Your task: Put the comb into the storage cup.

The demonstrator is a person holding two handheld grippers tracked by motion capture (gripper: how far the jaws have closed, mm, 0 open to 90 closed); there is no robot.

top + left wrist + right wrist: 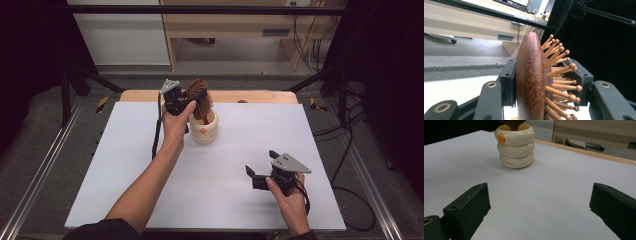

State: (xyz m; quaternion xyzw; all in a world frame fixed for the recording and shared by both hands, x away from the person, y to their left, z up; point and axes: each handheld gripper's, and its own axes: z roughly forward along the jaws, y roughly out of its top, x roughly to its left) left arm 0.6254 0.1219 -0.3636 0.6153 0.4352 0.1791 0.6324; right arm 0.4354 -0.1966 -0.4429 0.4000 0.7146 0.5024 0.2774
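Where jaws clamp, brush (531,82) pins (560,68) show

I see a reddish-brown, finely speckled wooden hairbrush (530,82) with lighter tan round-tipped pins. My black left gripper (179,102) clamps it, grey plate at its 11 o'clock. The holder (515,146) is cream, with an orange mark at its 9 o'clock. The table (210,190) is pale lilac-white, edged in light wood at 12 o'clock. My right gripper (260,170) is black, plate grey.
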